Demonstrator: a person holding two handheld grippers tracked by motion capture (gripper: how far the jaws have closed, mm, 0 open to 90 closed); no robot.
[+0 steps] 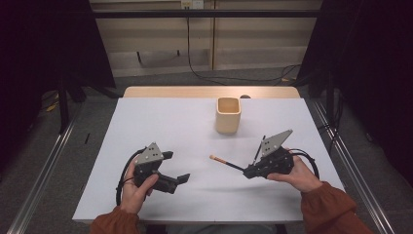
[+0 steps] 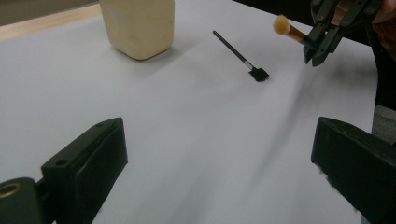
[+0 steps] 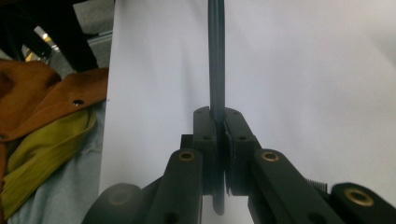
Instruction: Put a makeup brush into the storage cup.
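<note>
Brush (image 1: 225,162) sits clamped between the right gripper's (image 1: 249,171) closed jaws; left gripper (image 1: 181,179) gapes wide, well apart.

I saw a cream-coloured square cup (image 1: 228,115) standing upright toward the far middle of the counter (image 1: 160,126), whose top was covered in white with a strip of bare wood along the far edge. A second small black brush (image 2: 242,57) lay flat on the white surface, well apart from the cup. Beyond the counter, black cables (image 1: 219,78) trailed over grey floor.
</note>
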